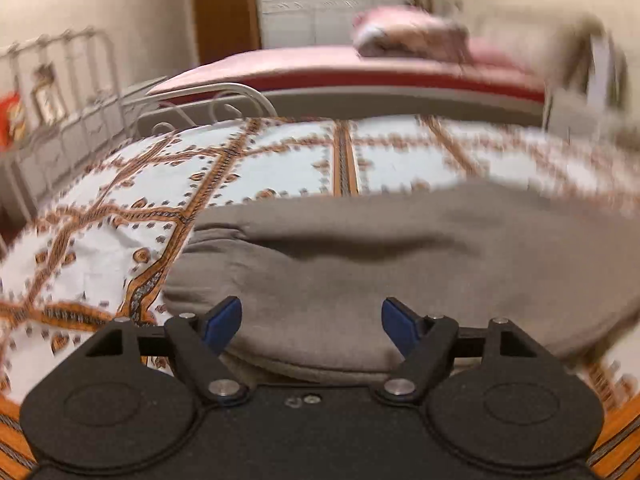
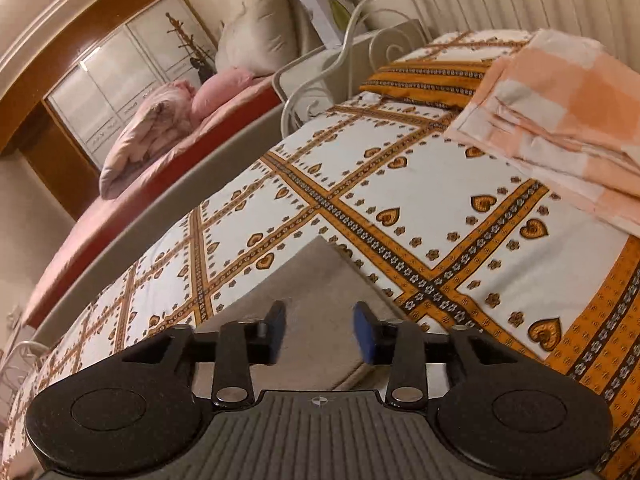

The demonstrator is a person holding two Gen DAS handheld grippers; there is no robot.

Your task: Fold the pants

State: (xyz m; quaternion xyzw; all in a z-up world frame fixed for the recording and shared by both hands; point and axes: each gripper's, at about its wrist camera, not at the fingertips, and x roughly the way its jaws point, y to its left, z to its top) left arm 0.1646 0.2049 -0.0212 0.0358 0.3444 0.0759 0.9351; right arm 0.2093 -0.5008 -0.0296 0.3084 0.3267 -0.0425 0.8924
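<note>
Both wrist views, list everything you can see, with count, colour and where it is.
pants: one, grey-brown, folded on the bedspread, in front of both claws
bedspread: one, white with orange bands and hearts, covering the near bed
cloth: one, peach and white check, folded at the far right of the bedspread
pillow: one, orange patterned, at the head of the near bed
far bed: one, pink sheet with red edge, beyond the near bed
quilt: one, pink, bunched on the far bed
wardrobe: one, white doors, against the back wall
left claw: one, black with blue pads, open above the pants
right claw: one, black with blue pads, open above the pants
</note>
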